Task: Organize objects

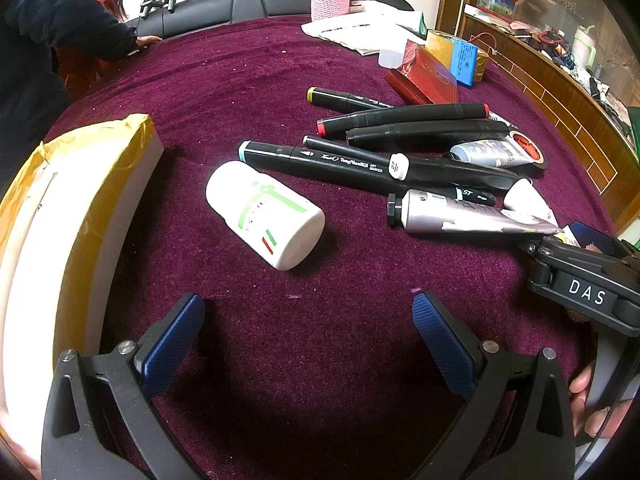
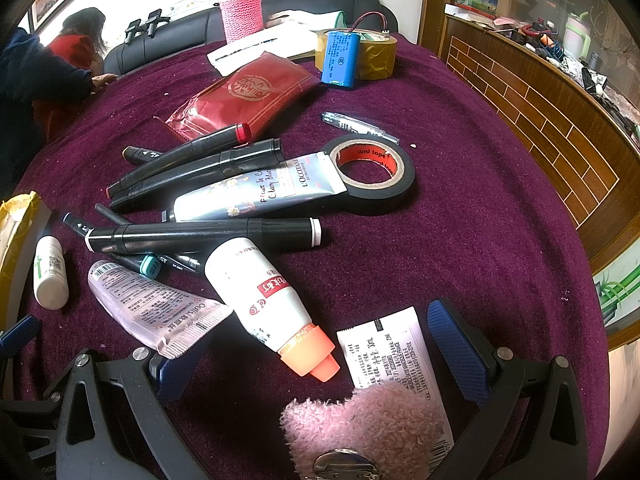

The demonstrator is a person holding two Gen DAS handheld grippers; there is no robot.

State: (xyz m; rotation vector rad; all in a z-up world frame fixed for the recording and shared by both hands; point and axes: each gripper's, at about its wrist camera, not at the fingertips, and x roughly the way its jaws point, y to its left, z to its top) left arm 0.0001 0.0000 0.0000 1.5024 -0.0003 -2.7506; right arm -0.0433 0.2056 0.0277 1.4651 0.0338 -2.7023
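Note:
A pile of objects lies on purple velvet. My left gripper (image 1: 308,344) is open and empty, just short of a white pill bottle (image 1: 266,214) lying on its side. Behind it are several black markers (image 1: 372,164) and a silver tube (image 1: 460,214). My right gripper (image 2: 316,344) is open; between its jaws lie a white bottle with an orange cap (image 2: 272,300), a white sachet (image 2: 390,354) and a pink fluffy clip (image 2: 368,428). A pink tube (image 2: 160,308) lies over its left finger. An L'Occitane tube (image 2: 260,192), black tape roll (image 2: 374,168) and markers (image 2: 208,234) lie beyond.
A white box with yellow tape (image 1: 60,220) stands at the left. A red pouch (image 2: 244,96), blue battery (image 2: 338,58), yellow tape roll (image 2: 374,54), papers and a pink knitted flask (image 2: 242,8) lie farther back. A wooden counter (image 2: 540,120) runs along the right. A person (image 1: 48,32) sits at the far left.

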